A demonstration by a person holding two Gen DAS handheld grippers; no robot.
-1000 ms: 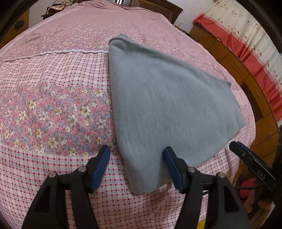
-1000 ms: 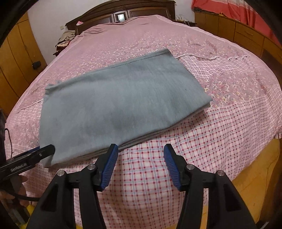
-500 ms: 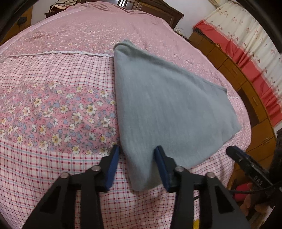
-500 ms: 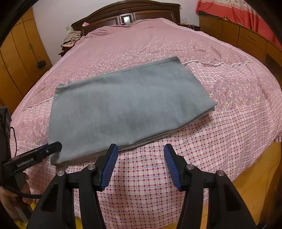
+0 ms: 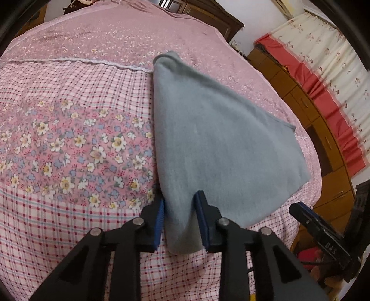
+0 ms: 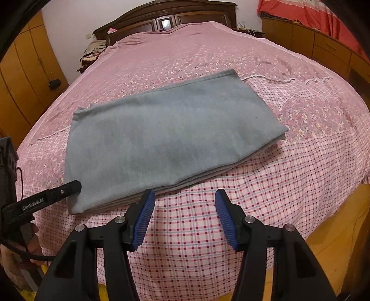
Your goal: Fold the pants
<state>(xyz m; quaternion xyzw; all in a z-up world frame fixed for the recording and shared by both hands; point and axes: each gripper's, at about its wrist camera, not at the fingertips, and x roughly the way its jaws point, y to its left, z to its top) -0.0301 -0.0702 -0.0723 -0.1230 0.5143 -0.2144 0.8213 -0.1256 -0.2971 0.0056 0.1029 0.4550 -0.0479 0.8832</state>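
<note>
The grey-blue pants (image 6: 166, 139) lie folded in a flat stack of layers on the pink bed (image 6: 289, 176), near its foot edge. In the left wrist view the pants (image 5: 219, 139) run away from me, and my left gripper (image 5: 180, 209) has its blue pads on either side of the near corner, closing on it. That gripper also shows at the pants' left corner in the right wrist view (image 6: 46, 199). My right gripper (image 6: 183, 209) is open and empty, just short of the pants' front edge over the checked sheet.
The bed has a dark wooden headboard (image 6: 166, 16) at the far end. Wooden cabinets (image 6: 323, 46) and a red and cream curtain (image 5: 323, 76) line the right side. Wooden wardrobes (image 6: 25, 81) stand on the left. Clothes (image 6: 92, 52) are piled beside the headboard.
My left gripper has moved forward onto the near corner of the pants and its jaws have narrowed around the cloth. My right gripper has stayed open and drawn back slightly.
</note>
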